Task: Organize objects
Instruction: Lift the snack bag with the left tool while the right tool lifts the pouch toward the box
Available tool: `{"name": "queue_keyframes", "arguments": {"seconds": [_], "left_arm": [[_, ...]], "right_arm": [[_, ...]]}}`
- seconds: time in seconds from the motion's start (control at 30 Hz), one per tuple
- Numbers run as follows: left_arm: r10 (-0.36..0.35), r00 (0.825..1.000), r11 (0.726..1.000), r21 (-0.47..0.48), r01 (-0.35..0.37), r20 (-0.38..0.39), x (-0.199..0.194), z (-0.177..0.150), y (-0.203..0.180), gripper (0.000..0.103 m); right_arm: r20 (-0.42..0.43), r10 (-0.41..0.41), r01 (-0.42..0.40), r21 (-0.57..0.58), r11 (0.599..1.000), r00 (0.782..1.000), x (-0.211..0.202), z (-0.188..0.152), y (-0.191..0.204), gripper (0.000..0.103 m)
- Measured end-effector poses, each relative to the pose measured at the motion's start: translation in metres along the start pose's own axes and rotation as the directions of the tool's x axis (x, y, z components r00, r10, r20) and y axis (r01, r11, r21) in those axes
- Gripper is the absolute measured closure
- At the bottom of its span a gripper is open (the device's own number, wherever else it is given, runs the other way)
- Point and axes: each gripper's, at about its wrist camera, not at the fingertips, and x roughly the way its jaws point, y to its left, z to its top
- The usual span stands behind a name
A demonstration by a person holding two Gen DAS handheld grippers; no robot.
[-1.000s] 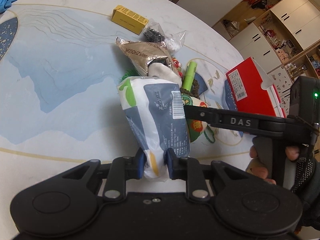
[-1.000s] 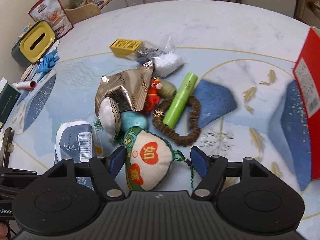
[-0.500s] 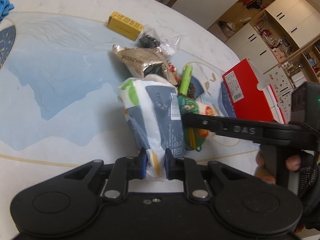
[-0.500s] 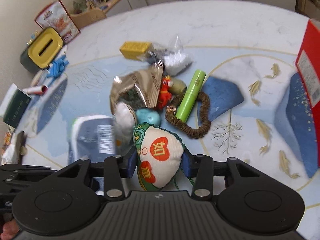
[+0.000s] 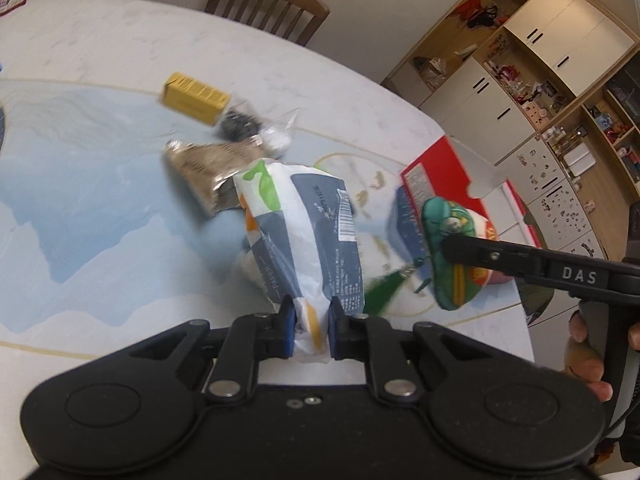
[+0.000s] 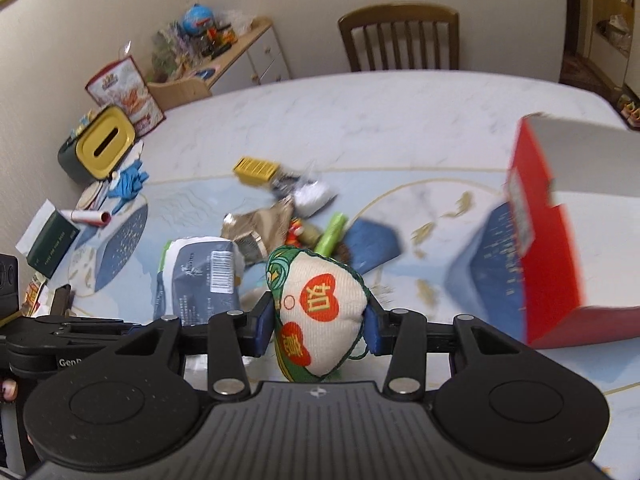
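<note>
**Both loads soft, both pinched at the near end**

My left hand-held gripper (image 5: 311, 334) is clamped on the tissue pack (image 5: 304, 236)'s bottom edge, pack clear of the table (image 5: 80, 208). Light, squashy, slick film: could slip. Right hand-held gripper (image 6: 318, 330) squeezes the stuffed pouch (image 6: 318, 312) mid-body; plush, grippy, not fragile. Red box (image 6: 552, 248) sits at 2 o'clock.

A heap of clutter is blocking the middle of the surface (image 6: 400, 120): a yellow box (image 6: 256, 169), a foil pouch (image 6: 260, 230), a green tube (image 6: 330, 232). The red box (image 6: 560, 248) is walling off the right edge. A tissue holder (image 6: 104, 144) and a dark green box (image 6: 54, 242) are crowding the left edge. The far stretch toward the chair (image 6: 400, 36) is lying bare, giving tongs room to pass.
</note>
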Motion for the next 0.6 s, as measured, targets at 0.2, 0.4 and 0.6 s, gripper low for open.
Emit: {"name": "queue_keyframes", "arguments": {"seconds": [0.2, 0.4, 0.6], "left_arm": [[-0.005, 1.0, 0.999, 0.04, 0.004, 0.015, 0.003, 0.014, -0.05, 0.09], [-0.008, 1.0, 0.996, 0.092, 0.005, 0.024, 0.023, 0.029, -0.115, 0.089], [-0.021, 0.999, 0.987, 0.157, 0.017, 0.024, 0.055, 0.043, -0.182, 0.089]], "right_arm": [[0.034, -0.016, 0.016, 0.006, 1.0, 0.999, -0.038, 0.012, -0.049, 0.06], [0.09, -0.034, 0.034, -0.005, 0.999, 0.995, -0.077, 0.028, -0.108, 0.06], [0.134, -0.075, 0.074, 0.008, 0.997, 0.988, -0.107, 0.039, -0.175, 0.06]]}}
